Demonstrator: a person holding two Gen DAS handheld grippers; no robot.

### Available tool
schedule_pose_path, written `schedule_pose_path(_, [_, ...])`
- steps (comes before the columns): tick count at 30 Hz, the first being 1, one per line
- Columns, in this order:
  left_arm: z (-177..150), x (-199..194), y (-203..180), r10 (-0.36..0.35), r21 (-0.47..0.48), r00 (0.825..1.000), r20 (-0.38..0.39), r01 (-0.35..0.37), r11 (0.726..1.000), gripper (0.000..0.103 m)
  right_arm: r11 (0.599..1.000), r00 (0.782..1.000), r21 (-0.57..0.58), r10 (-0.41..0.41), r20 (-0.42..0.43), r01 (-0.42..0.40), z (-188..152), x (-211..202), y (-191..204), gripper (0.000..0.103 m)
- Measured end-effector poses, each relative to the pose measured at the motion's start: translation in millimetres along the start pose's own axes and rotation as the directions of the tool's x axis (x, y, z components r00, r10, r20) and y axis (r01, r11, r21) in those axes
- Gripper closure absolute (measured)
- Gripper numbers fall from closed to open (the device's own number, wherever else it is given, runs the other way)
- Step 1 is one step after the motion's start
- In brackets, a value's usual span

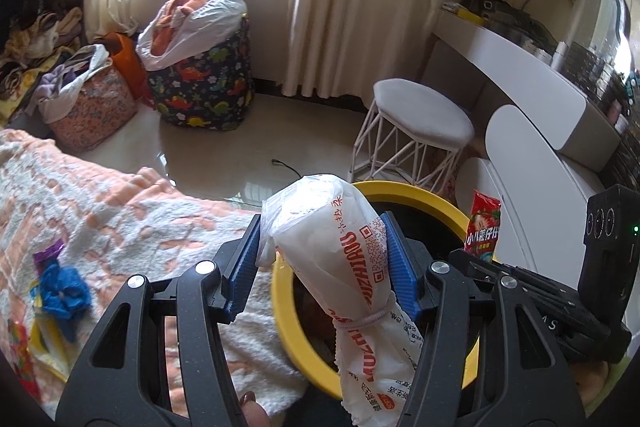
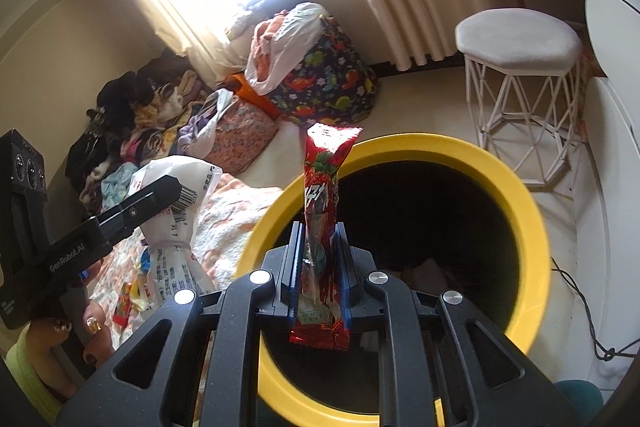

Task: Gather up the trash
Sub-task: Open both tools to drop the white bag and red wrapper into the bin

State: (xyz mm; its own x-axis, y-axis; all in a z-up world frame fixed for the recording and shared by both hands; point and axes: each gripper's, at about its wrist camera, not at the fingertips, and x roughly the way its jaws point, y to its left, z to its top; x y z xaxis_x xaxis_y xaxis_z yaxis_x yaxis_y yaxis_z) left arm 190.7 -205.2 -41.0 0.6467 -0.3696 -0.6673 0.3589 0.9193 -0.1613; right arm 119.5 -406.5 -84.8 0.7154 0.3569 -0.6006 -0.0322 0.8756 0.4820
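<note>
Both grippers loaded, right one's already over the yellow bin (image 2: 520, 211)

Right gripper (image 2: 318, 267) pinches the red wrapper (image 2: 324, 187) upright above the opening; left gripper (image 1: 320, 251) clamps the white bag (image 1: 340, 247) at the rim.

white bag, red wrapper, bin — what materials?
White bag: thin plastic film, semi-translucent, crinkled, printed.
Red wrapper: glossy plastic or foil laminate; sheen, crimped end seals.
Bin: likely hard plastic, smooth yellow rim; the dark inside could be a liner, unclear.
</note>
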Motion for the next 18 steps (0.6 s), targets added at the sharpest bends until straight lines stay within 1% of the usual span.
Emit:
schedule_pose_path(5, [0.0, 12.5, -15.1, -0.022, 0.025, 1.0, -0.014, 0.022, 0.999, 0.053, 0.999, 1.0, 0.034, -0.021, 0.001, 0.021, 1.0, -0.2, -15.2, 0.088])
schedule_pose_path(7, [-0.2, 16.8, -19.8, -0.028, 0.035, 0.999, -0.018, 0.029, 0.999, 0.053, 0.998, 1.0, 0.051, -0.028, 0.0, 0.028, 1.1, -0.2, -20.3, 0.086])
schedule_pose_path(8, [0.0, 17.8, -21.1, -0.025, 0.037, 1.0, -0.018, 0.025, 0.999, 0.049, 0.998, 1.0, 0.058, -0.027, -0.001, 0.027, 1.4, 0.0, -21.7, 0.086])
schedule_pose_path(9, [-0.1, 18.9, -21.2, -0.018, 0.036, 1.0, -0.017, 0.019, 0.999, 0.04, 0.997, 1.0, 0.066, -0.028, -0.004, 0.028, 1.0, 0.1, -23.4, 0.08])
schedule_pose_path(10, [-0.7, 18.8, -19.9, -0.014, 0.028, 1.0, -0.015, 0.014, 0.999, 0.035, 0.997, 0.999, 0.072, -0.033, -0.007, 0.033, 0.7, 0.3, -25.1, 0.069])
schedule_pose_path(11, [-1.3, 18.1, -17.7, -0.01, 0.02, 1.0, -0.011, 0.01, 1.0, 0.029, 0.996, 0.999, 0.074, -0.038, -0.008, 0.039, 0.8, 0.5, -26.2, 0.062])
schedule_pose_path(12, [-2.5, 16.8, -13.3, 0.001, 0.008, 1.0, -0.006, -0.001, 1.0, 0.026, 0.996, 0.999, 0.077, -0.042, -0.007, 0.042, 0.5, 0.3, -26.4, 0.056])
schedule_pose_path(13, [-2.9, 16.1, -11.7, 0.008, 0.002, 1.0, -0.005, -0.008, 1.0, 0.024, 0.996, 0.999, 0.076, -0.044, -0.006, 0.044, -0.5, 0.2, -26.7, 0.055])
schedule_pose_path(15, [-5.4, 12.1, -2.3, 0.025, -0.022, 1.0, 0.001, -0.025, 0.999, 0.017, 0.996, 0.999, 0.07, -0.052, -0.014, 0.052, -2.1, 2.1, -24.4, 0.053])
schedule_pose_path(18, [-8.0, 5.3, 9.0, 0.044, -0.045, 0.999, 0.01, -0.044, 0.998, 0.014, 0.997, 0.999, 0.059, -0.05, -0.02, 0.051, -1.5, 5.2, -18.4, 0.051])
